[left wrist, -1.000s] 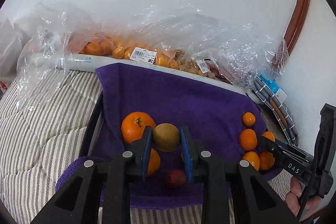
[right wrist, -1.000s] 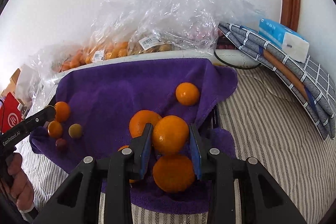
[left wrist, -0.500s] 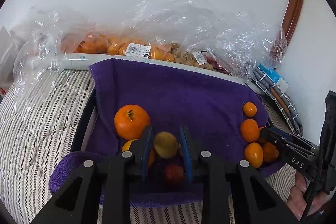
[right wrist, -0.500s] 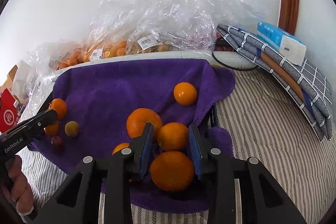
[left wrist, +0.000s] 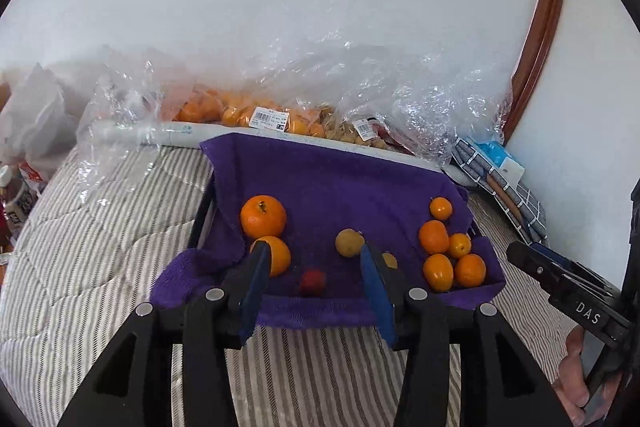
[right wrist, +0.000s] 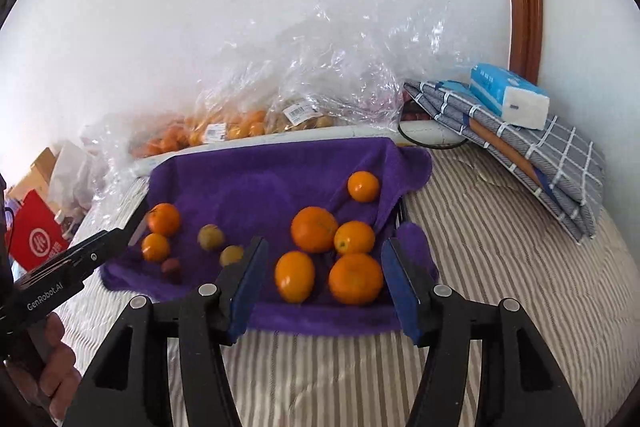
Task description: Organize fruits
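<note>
Sorted by kind on the purple towel [right wrist: 256, 183]: oranges [right wrist: 316, 229] clustered right, brown fruits [right wrist: 211, 236] mid-left; left gripper [left wrist: 314, 277] and right gripper [right wrist: 322, 275] both spread wide, empty, likely between picks.

A bed covered in a striped quilt [right wrist: 500, 267] carries everything here. A purple towel [right wrist: 260, 183] lies spread across its middle, draped over a dark tray whose edge [left wrist: 199, 223] peeks out at one side. Along the wall, crinkled plastic bags of fruit [right wrist: 304, 99] rest against a white roll [left wrist: 168, 131]. In the corner sits a folded checked cloth [right wrist: 552, 163] with a tissue pack [right wrist: 508, 95] on top.
</note>
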Available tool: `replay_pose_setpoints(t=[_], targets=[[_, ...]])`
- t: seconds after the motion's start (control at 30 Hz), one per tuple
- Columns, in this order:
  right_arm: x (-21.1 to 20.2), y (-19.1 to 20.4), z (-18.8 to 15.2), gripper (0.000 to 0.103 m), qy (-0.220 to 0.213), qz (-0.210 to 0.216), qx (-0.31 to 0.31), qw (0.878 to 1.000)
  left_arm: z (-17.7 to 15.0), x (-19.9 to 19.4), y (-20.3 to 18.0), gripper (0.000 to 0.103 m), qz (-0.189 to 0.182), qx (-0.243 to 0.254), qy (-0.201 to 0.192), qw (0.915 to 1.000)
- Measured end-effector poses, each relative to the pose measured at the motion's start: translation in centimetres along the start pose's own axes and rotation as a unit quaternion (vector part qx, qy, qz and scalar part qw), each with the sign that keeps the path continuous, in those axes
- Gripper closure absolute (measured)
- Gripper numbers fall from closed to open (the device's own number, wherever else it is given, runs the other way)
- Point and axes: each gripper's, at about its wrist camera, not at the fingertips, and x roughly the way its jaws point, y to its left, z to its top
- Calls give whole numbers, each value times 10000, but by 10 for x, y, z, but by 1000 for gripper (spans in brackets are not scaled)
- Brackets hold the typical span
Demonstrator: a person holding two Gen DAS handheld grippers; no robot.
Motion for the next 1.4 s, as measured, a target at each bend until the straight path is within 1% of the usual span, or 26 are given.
replay_pose_setpoints(t=[0.07, 0.13, 0.23, 0.27, 0.3, 0.33, 0.37, 0.4, 0.47, 0.5, 0.53, 0.57, 0.67, 0.77, 0.87, 1.2, 1.4], targets=[[-27, 7, -3, 44, -51, -106, -96, 9999, -1, -21, -3, 44, 28, -12, -35, 10000], [-53, 11, -8, 44, -108, -156, -144, 9997, -4, -44, -7, 39, 70, 41, -85, 9999], [-83, 14, -15, 44, -148, -281, -145, 9994, -10, -77, -14, 28, 248, 190, -281, 9991], [-97, 17, -19, 43, -176, -374, -173, 9990, -12, -87, -16, 26, 283, 215, -346, 9988], [-107, 18, -23, 40, -229, -414, -205, 9987, -13, -95, -18, 24, 307, 207, -376, 9986], [-118, 20, -28, 29, -290, -427, -229, 9984, -15, -103, -20, 21, 322, 168, -393, 9986], [-128, 22, -32, 21, -348, -412, -226, 9983, -18, -112, -22, 19, 315, 129, -403, 9986], [-137, 22, -35, 20, -397, -382, -207, 9983, -20, -119, -24, 18, 316, 111, -409, 9986], [-154, 23, -43, 13, -456, -324, -133, 9983, -25, -132, -27, 14, 362, 146, -452, 9982], [-160, 23, -45, 11, -473, -304, -121, 9983, -27, -137, -30, 14, 420, 180, -484, 9978], [-165, 23, -47, 6, -495, -292, -114, 9983, -29, -143, -33, 13, 467, 228, -515, 9973], [-171, 23, -50, 4, -520, -298, -106, 9981, -32, -149, -35, 12, 500, 293, -537, 9969], [-186, 20, -56, 3, -535, -407, -38, 9977, -38, -161, -41, 12, 560, 441, -576, 9958], [-194, 18, -58, 3, -527, -387, 67, 9978, -43, -168, -45, 11, 569, 521, -582, 9953], [-205, 17, -60, 3, -617, -389, 117, 9973, -44, -171, -47, 11, 558, 565, -571, 9952], [-213, 18, -62, 3, -646, -516, 25, 9966, -49, -174, -51, 11, 462, 581, -528, 9958], [-213, 20, -62, 3, -666, -495, 1, 9966, -48, -177, -51, 11, 471, 580, -565, 9956]])
